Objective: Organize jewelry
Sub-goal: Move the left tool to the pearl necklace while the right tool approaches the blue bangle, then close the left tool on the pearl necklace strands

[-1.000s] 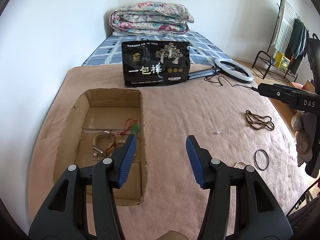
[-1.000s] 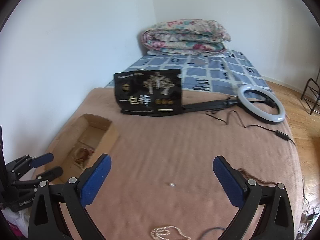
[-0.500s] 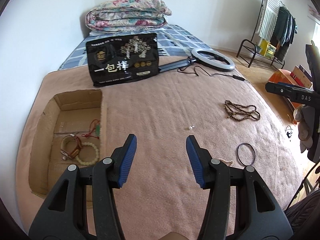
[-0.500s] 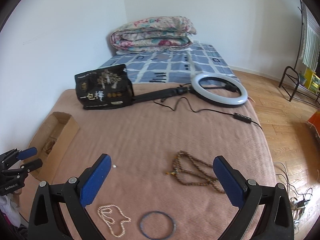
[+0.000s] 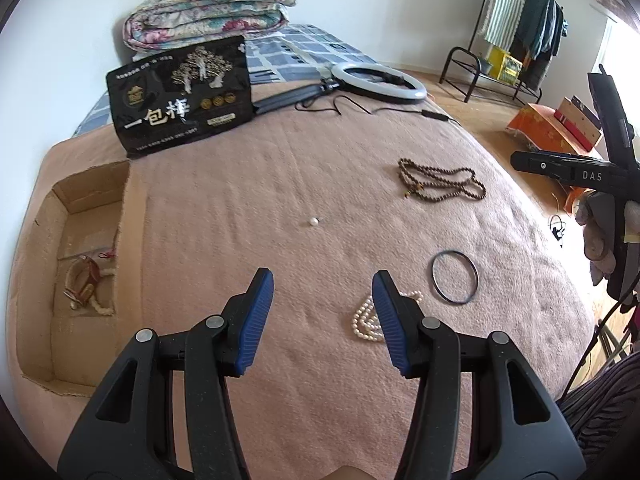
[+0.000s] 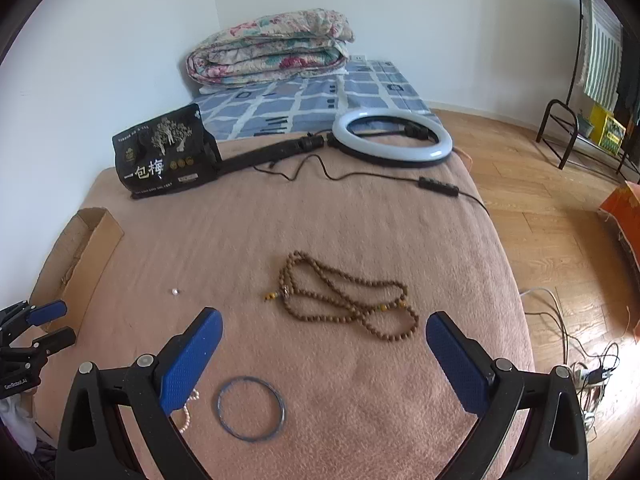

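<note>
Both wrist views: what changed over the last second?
Both views swung right, from the cardboard box towards the loose jewelry. The brown bead necklace now lies ahead of the right gripper, the pearl strand by the left gripper. Nothing gripped; both stayed open, jewelry unmoved.

A pink-brown blanket (image 6: 360,208) covers the near end of the bed. On it a black printed pouch (image 5: 180,100) stands upright near the far edge, with a white ring light (image 6: 394,142) lying flat to its right, its black cable (image 6: 316,168) trailing over the blanket. Behind them a folded floral quilt (image 6: 272,48) rests on a blue checked sheet (image 6: 304,100). A black clothes rack (image 5: 516,32) stands on the wood floor (image 6: 560,216)
</note>
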Demonstrator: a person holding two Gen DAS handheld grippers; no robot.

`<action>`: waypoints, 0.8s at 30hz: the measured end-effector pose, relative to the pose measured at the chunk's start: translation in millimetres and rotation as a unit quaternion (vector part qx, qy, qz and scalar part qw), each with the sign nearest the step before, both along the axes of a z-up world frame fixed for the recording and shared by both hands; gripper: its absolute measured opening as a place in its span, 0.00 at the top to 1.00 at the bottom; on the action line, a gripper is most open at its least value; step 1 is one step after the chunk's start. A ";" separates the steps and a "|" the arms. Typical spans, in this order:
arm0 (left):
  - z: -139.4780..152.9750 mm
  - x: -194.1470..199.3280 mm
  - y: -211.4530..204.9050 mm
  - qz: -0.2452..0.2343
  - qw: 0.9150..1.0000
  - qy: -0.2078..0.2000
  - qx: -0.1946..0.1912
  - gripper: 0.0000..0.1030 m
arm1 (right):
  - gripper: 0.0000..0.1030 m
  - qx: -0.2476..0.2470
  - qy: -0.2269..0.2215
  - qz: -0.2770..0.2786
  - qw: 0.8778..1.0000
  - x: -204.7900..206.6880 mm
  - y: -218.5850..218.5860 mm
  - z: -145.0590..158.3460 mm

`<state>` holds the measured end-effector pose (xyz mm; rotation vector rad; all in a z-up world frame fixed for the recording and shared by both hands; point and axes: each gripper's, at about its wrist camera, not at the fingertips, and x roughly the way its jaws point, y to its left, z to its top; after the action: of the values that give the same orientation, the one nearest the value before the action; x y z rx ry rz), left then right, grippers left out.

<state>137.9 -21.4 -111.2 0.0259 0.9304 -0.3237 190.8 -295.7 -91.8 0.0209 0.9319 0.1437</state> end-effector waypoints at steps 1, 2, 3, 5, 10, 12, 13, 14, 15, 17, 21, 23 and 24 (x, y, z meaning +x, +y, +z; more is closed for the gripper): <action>-3.0 -0.7 -3.6 -0.004 1.000 0.004 0.000 0.49 | 0.00 0.002 0.006 0.000 1.000 -2.3 -2.8 -4.3; -6.0 -1.1 -7.1 -0.008 1.000 0.009 0.001 0.49 | 0.00 0.002 0.011 -0.001 1.000 -4.5 -4.4 -7.7; -8.5 -2.2 -9.8 -0.013 1.000 0.012 0.001 0.49 | 0.00 0.004 0.016 -0.001 1.000 -6.4 -6.1 -11.1; -14.4 -3.7 -16.3 -0.023 1.000 0.021 0.000 0.49 | 0.00 0.008 0.029 -0.002 1.000 -10.1 -9.2 -20.3; -27.6 -3.2 -27.0 -0.043 0.998 0.046 -0.010 0.49 | 0.00 0.016 0.062 0.006 0.998 -19.0 -8.0 -41.7; -33.8 -0.4 -30.9 -0.048 0.997 0.058 -0.014 0.49 | 0.00 0.018 0.071 0.013 0.997 -21.6 -4.2 -48.6; -36.6 0.9 -32.9 -0.052 0.997 0.063 -0.016 0.49 | 0.00 0.015 0.076 0.020 0.997 -23.1 -0.6 -52.4; -40.5 2.9 -35.0 -0.056 0.996 0.070 -0.018 0.49 | 0.00 0.012 0.080 0.025 0.996 -24.1 2.2 -55.1; -43.1 4.7 -35.9 -0.058 0.995 0.075 -0.021 0.49 | 0.00 0.008 0.084 0.033 0.996 -25.3 6.4 -58.5; -48.8 9.8 -37.8 -0.062 0.994 0.084 -0.026 0.49 | 0.00 0.002 0.091 0.044 0.995 -26.2 12.7 -63.5; -61.5 20.1 -39.1 -0.058 0.993 0.099 -0.033 0.49 | 0.00 -0.004 0.105 0.059 0.993 -28.5 21.5 -72.9; -68.6 24.1 -40.7 -0.061 0.992 0.109 -0.034 0.49 | 0.00 -0.006 0.110 0.064 0.992 -29.1 24.7 -76.5; -71.2 25.2 -41.6 -0.062 0.991 0.112 -0.034 0.49 | 0.00 -0.008 0.112 0.066 0.991 -29.3 26.0 -78.2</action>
<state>163.2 -63.0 -182.3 -0.0155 1.1420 -0.4803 161.5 -269.7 -169.9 -0.0409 1.1596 0.2605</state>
